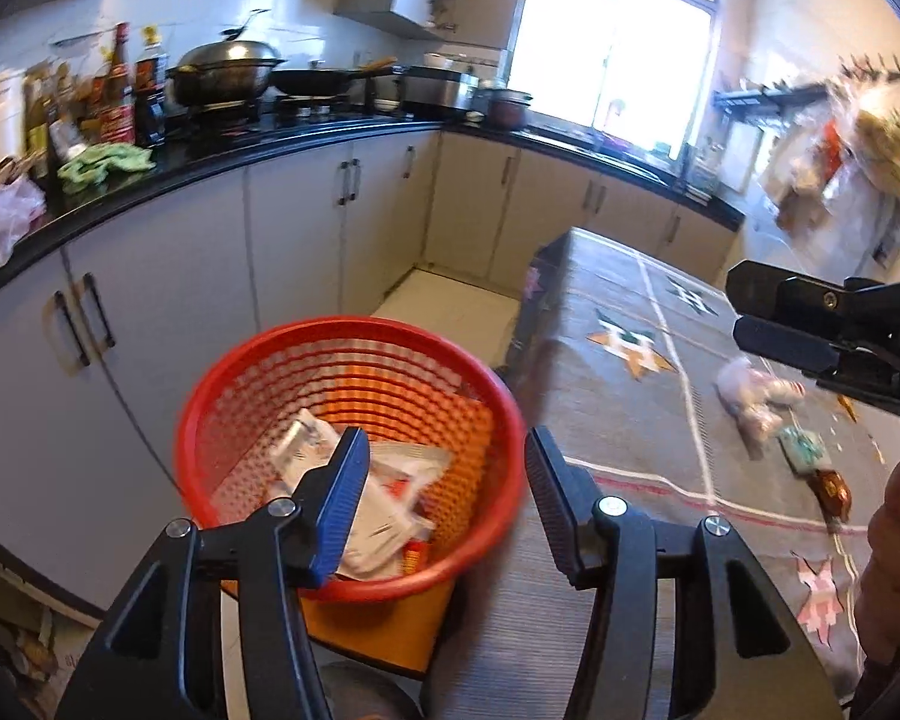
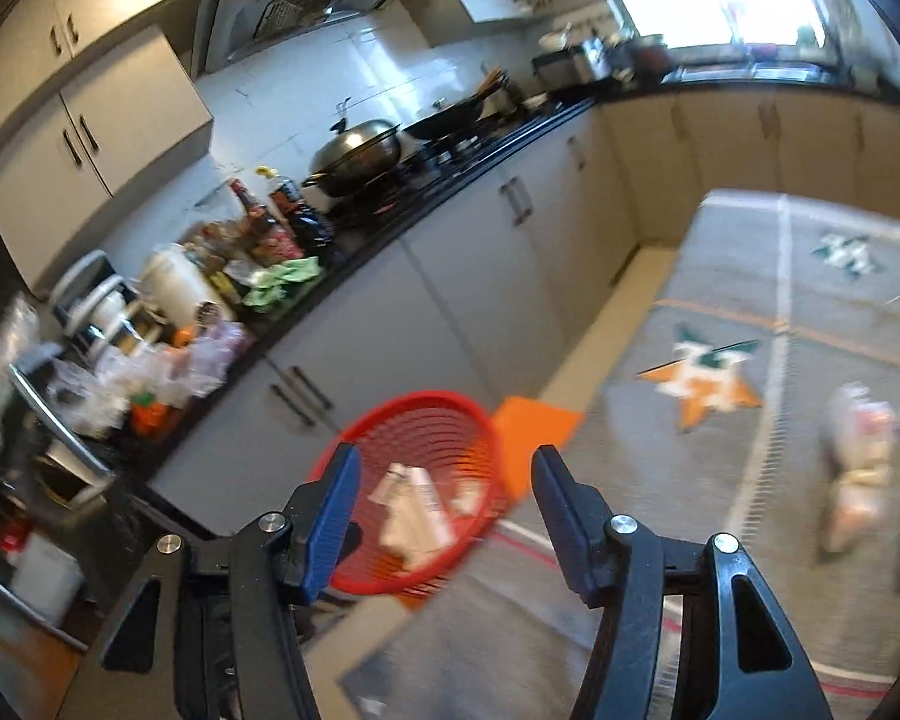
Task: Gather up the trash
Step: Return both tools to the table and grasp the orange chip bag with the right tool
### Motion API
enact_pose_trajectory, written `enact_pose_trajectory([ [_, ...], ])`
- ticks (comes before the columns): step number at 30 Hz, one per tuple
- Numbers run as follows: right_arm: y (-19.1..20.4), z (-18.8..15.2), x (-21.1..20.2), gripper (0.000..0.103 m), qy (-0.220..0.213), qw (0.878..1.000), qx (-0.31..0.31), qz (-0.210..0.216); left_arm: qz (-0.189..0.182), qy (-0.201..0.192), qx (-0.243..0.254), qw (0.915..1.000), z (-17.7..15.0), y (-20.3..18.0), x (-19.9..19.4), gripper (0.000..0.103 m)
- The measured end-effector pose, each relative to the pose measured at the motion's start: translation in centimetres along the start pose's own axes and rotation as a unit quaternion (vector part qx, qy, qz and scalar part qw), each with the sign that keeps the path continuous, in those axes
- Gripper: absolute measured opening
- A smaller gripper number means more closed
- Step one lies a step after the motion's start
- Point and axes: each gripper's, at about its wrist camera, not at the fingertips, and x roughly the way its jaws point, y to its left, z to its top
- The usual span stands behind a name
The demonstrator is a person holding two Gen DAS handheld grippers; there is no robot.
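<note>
Left gripper [image 1: 444, 480] open, empty, above red basket [image 1: 354, 336] holding paper trash [image 1: 384, 498]. Right gripper [image 2: 444, 498] open, empty. Wrappers [image 1: 756, 402] on table [image 1: 618, 312].

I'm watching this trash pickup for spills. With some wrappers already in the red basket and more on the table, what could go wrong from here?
1. The red basket sits on an orange stool beside the table; a bump from the left tool might tip it.
2. The crumpled plastic bag looks flimsy and could slip from the right tool.
3. The small brown wrapper may be missed.
</note>
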Motion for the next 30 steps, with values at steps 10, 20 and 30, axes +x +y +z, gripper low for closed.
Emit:
enact_pose_trajectory([
  [10, -5.5, -2.0, -8.1, 0.065, -0.037, 0.995, -0.009, -0.088, -0.045, 0.027, 0.058, 0.9969, -0.8, -7.5, 1.1, 0.055],
  [20, -17.0, -5.2, -16.4, 0.073, -0.060, 0.978, 0.098, -0.176, -0.078, 0.061, 0.107, 0.9894, -2.2, -14.4, 2.4, 0.059],
  [30, -24.6, -9.4, -17.7, 0.061, -0.035, 0.966, 0.202, -0.157, -0.082, 0.081, 0.144, 0.9830, -3.1, -19.6, 3.5, 0.061],
])
